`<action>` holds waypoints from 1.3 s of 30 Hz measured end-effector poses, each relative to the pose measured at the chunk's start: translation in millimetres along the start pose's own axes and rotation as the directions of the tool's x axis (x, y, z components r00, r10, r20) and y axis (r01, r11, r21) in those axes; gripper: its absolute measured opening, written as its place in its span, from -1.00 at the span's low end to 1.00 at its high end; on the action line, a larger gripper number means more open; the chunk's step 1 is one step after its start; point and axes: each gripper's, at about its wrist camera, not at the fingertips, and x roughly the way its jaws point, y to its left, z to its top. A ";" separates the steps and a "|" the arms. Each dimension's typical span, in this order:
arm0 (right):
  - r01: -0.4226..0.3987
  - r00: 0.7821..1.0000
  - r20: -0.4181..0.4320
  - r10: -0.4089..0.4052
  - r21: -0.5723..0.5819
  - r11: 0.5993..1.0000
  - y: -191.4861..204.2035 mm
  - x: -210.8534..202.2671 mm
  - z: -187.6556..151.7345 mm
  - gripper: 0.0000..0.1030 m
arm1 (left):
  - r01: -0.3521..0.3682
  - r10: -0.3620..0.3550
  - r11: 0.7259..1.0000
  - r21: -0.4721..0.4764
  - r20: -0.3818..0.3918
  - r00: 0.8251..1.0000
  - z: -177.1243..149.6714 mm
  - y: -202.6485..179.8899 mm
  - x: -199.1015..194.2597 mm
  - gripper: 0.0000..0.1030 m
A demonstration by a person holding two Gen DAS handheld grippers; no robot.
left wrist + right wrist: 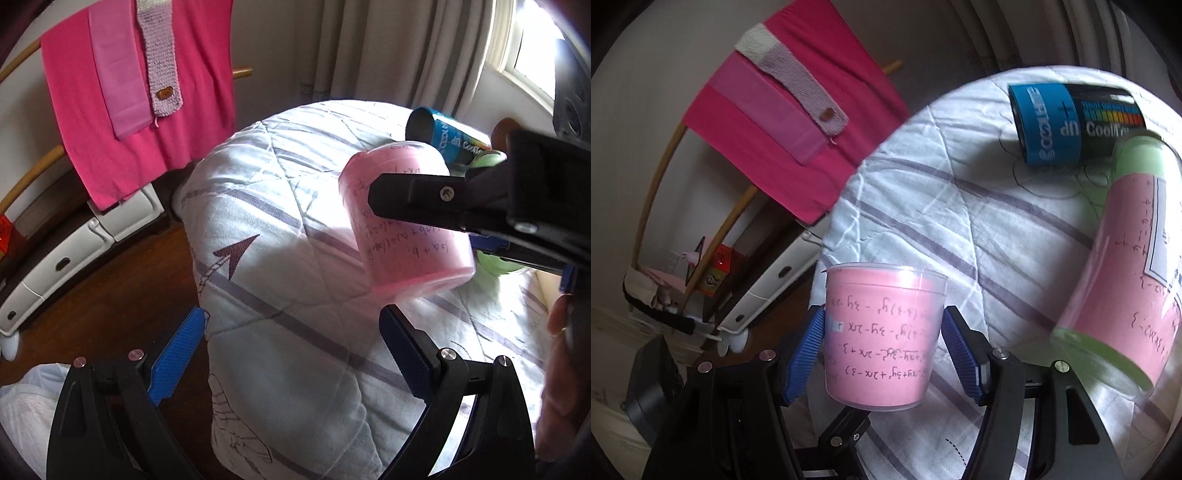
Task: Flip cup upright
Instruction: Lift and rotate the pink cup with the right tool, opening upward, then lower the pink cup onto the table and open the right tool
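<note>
1. Gripping the pink cup between its blue pads, the right claw is clenched on the cup's sides at lower centre of the right wrist view, so the cup can be turned without slipping
2. The cup hangs clear of the quilted bed; the left wrist view shows it at right of centre, tilted, which I judge to be mid-flip
3. In the right wrist view its wider rim points away from the camera and the handwritten sums read upside down; whether it is fully upright I cannot tell
4. The left claw is released, its pads wide apart and holding nothing at the bottom of its frame, probably kept back so one claw does the turning
5. A blue can lies on its side at upper right, just beside a green-and-pink tumbler, both apart from the cup
6. Setting down on soft bedding may let the cup tip
</note>
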 end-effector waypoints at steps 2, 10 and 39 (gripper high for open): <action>0.028 0.997 0.066 -0.026 -0.041 0.999 5.0 -5.1 -3.9 0.28 | -0.004 0.004 1.000 0.001 -0.001 1.000 -2.8 0.6 -2.4 0.88; 0.068 0.987 0.150 -0.054 -0.094 0.993 10.6 -10.2 -10.6 0.28 | 0.086 -0.086 0.996 -0.005 0.086 0.993 -3.0 -4.3 -23.8 0.88; 0.223 0.955 0.243 -0.169 -0.212 0.952 10.1 -17.9 -33.6 0.29 | 0.069 -0.068 0.998 -0.014 0.063 0.996 -3.5 -17.9 1.8 0.89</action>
